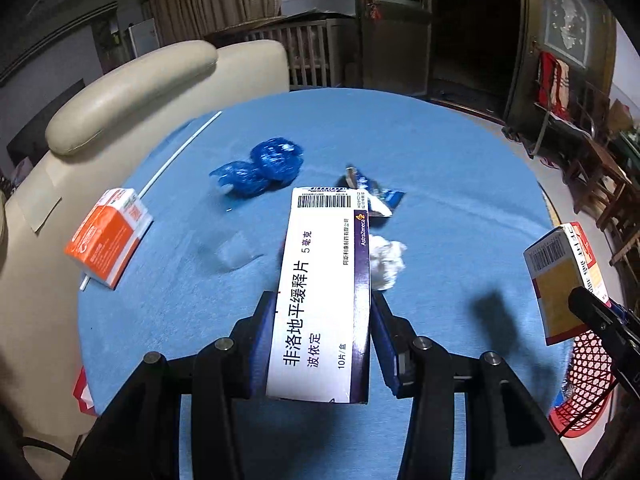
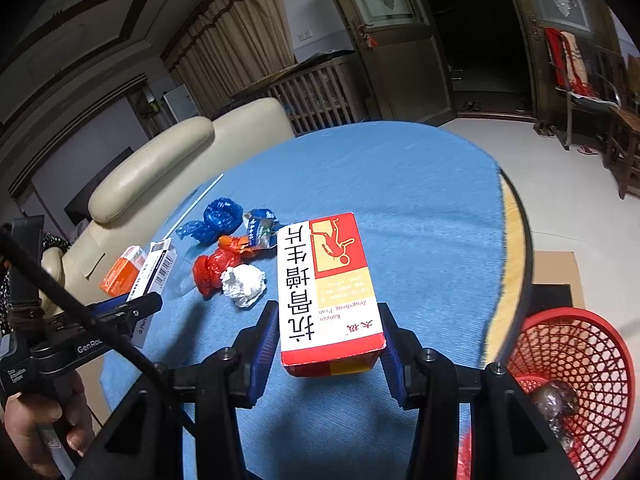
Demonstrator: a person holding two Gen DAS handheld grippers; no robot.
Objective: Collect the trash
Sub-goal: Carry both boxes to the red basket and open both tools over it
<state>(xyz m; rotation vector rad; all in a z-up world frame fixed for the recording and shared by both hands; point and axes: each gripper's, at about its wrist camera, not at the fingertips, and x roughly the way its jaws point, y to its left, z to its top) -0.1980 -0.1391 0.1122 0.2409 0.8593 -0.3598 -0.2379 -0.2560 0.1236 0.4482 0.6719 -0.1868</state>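
My left gripper [image 1: 322, 304] is shut on a white and purple medicine box [image 1: 320, 300] and holds it above the blue table [image 1: 440, 168]. My right gripper [image 2: 330, 320] is shut on a red, white and yellow medicine box [image 2: 328, 284], also above the table; that box shows at the right in the left wrist view [image 1: 560, 280]. On the table lie a crumpled blue bag [image 1: 260, 168], a blue wrapper [image 1: 372, 196], a white paper ball [image 1: 386, 260], an orange box [image 1: 106, 236], and a red bag [image 2: 212, 266]. A red mesh basket [image 2: 576, 360] stands beyond the table's right edge.
A cream leather sofa [image 1: 132, 92] borders the table on the left. A white stick [image 1: 180, 148] lies near the orange box. The basket holds foil-like balls [image 2: 556, 400]. Chairs and doors stand at the back right.
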